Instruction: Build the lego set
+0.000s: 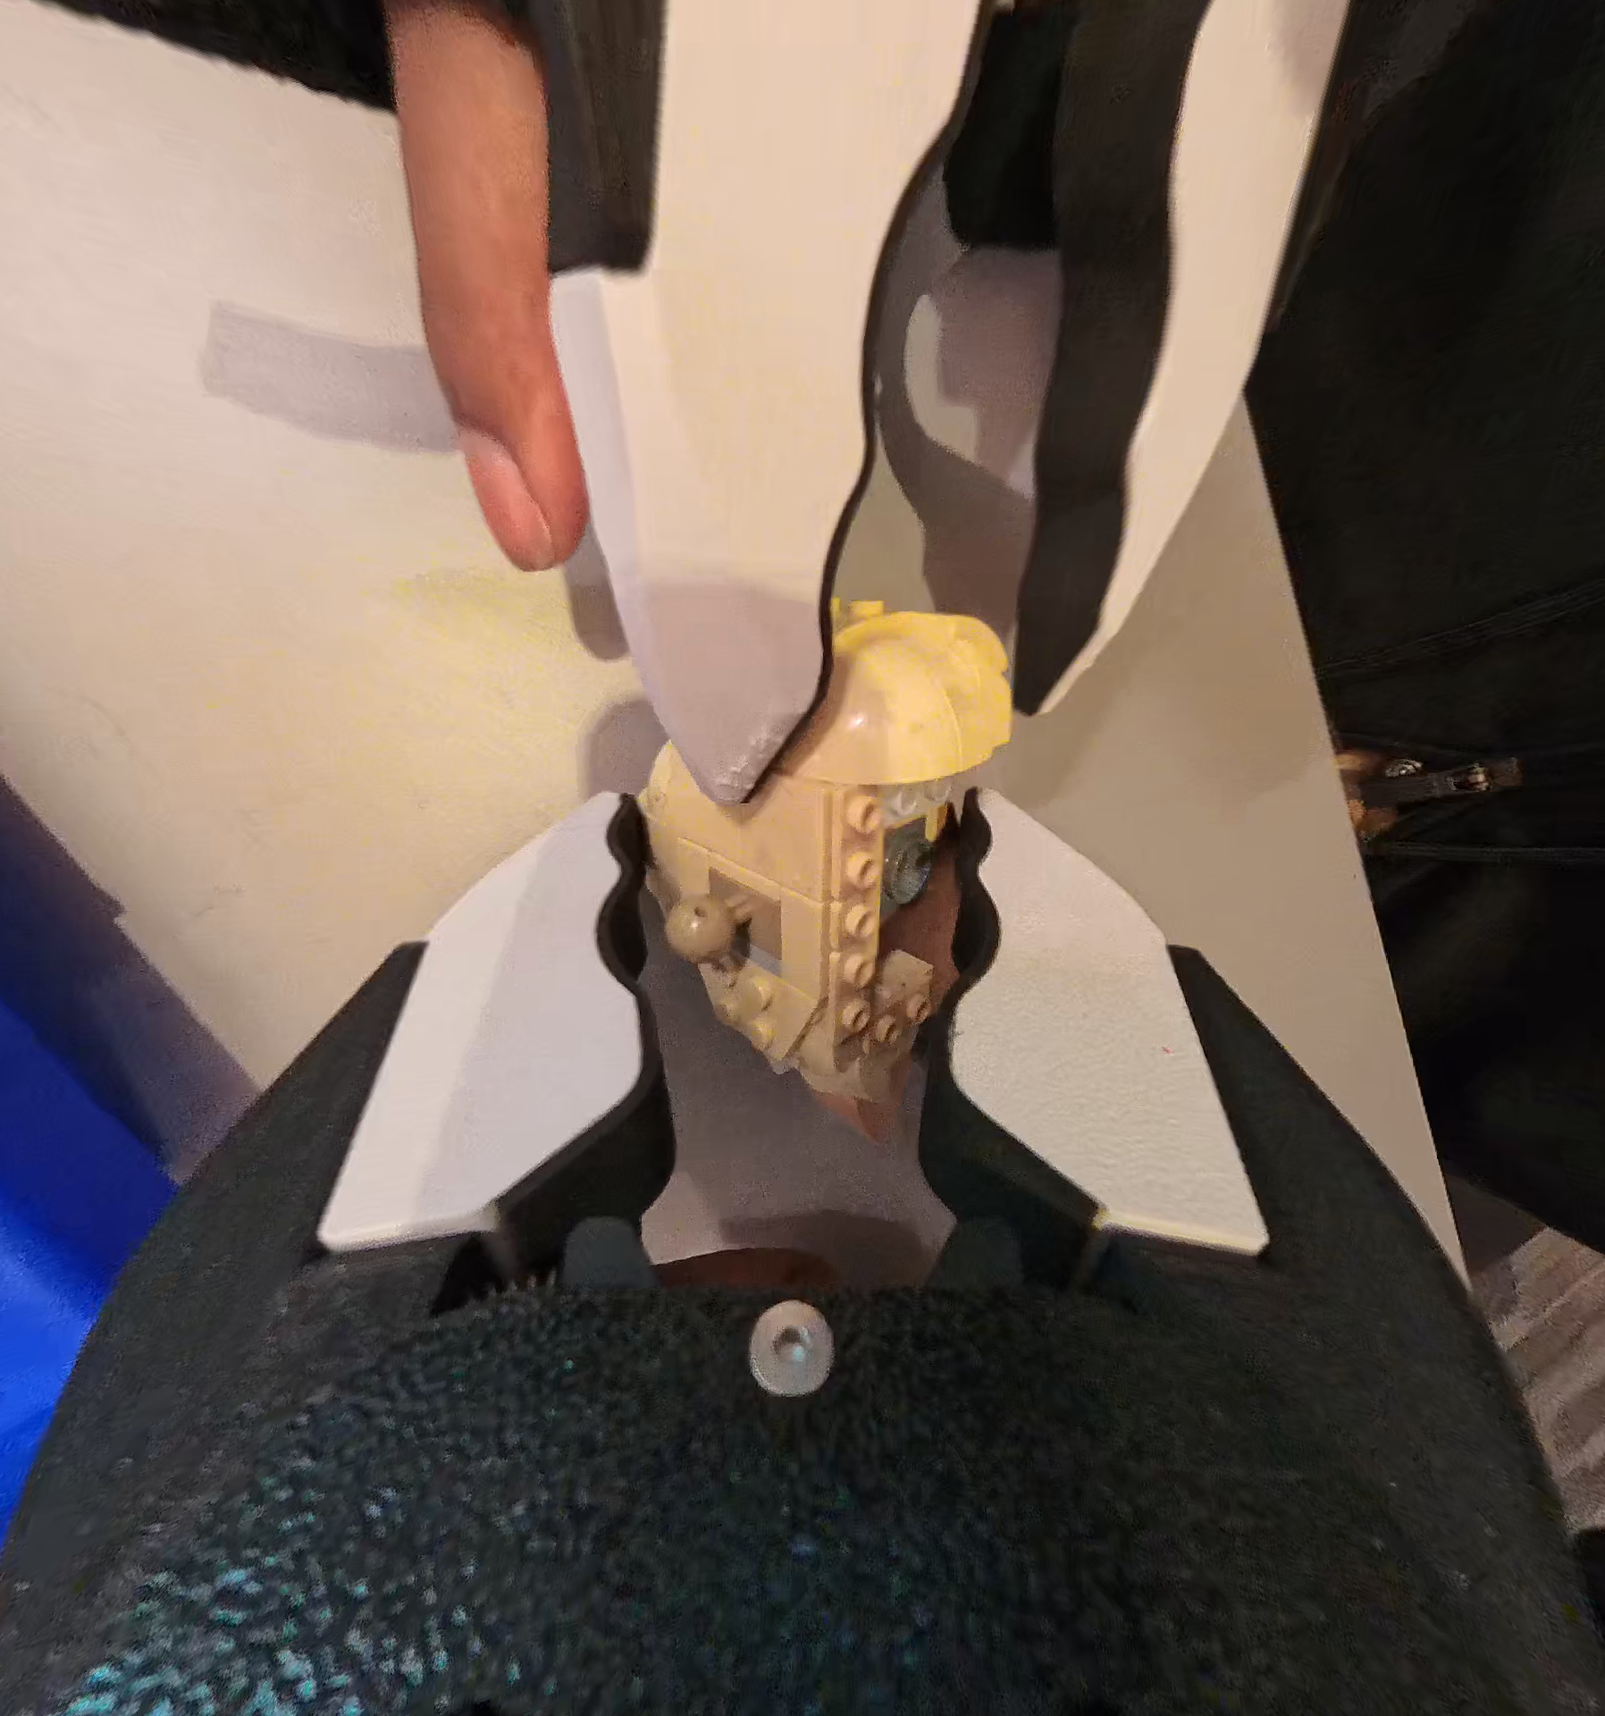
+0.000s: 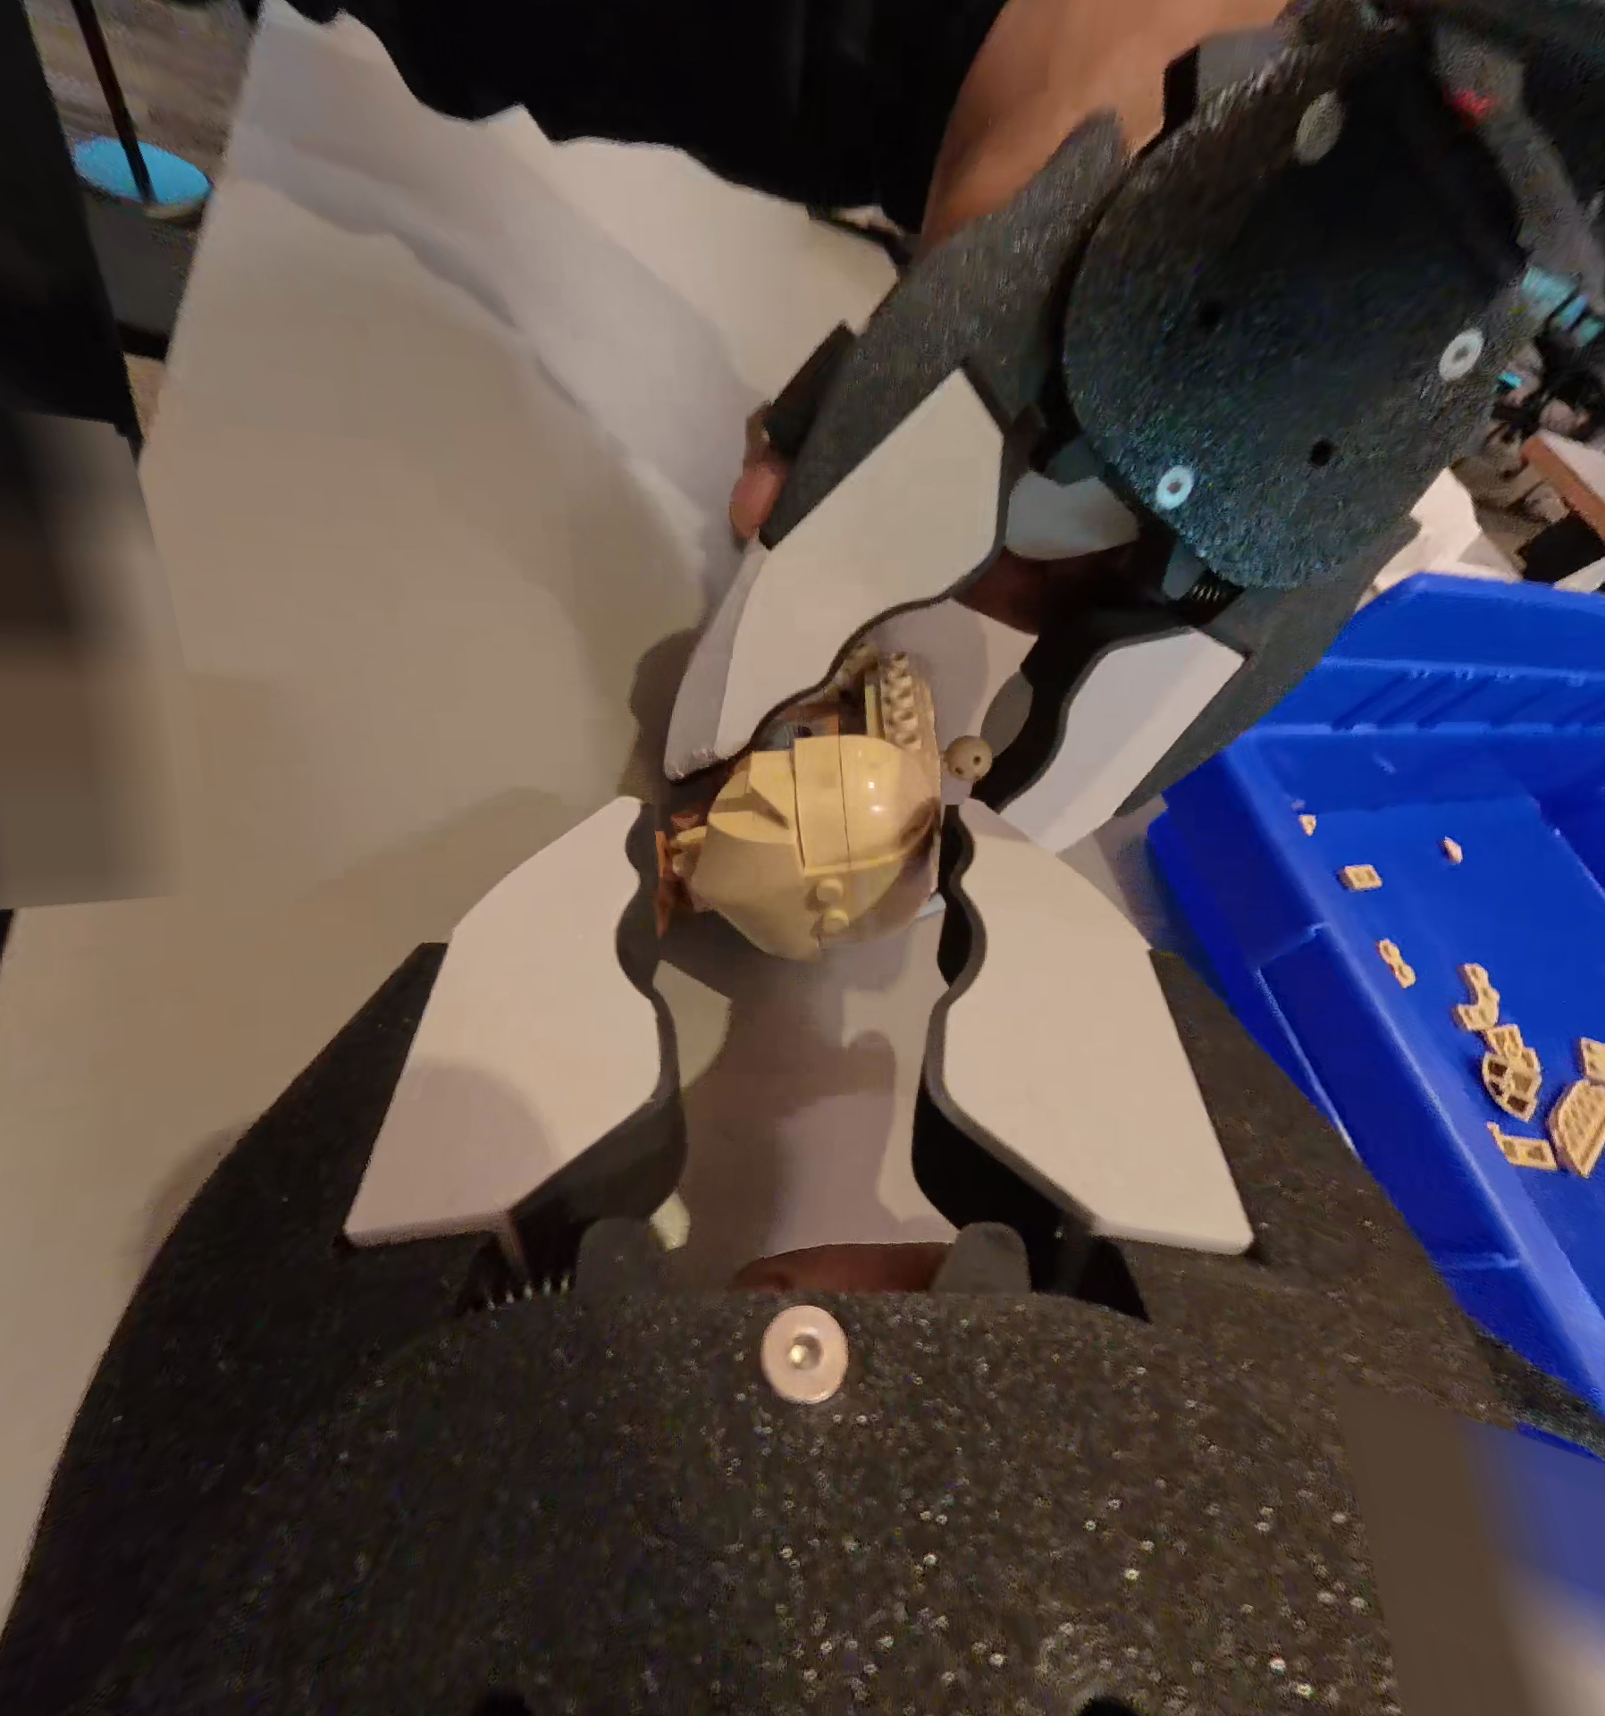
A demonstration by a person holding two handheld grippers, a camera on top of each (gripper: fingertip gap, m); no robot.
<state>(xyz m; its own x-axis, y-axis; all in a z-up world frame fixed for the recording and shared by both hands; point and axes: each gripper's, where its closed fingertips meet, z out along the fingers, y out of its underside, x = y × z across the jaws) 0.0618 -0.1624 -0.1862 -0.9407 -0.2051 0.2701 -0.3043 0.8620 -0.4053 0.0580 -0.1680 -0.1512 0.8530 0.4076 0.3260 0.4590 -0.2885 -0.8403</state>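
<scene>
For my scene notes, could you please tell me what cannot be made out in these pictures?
- Right wrist view: blue bin cut off by the right edge; its loose tan pieces too small to identify.
- Left wrist view: top of the brick model partly hidden by the right tool.

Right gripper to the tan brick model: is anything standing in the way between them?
Nothing visible. The tan brick model already sits between the right gripper's fingers. The left gripper reaches in from the opposite side, its fingers around the model's far end.
</scene>
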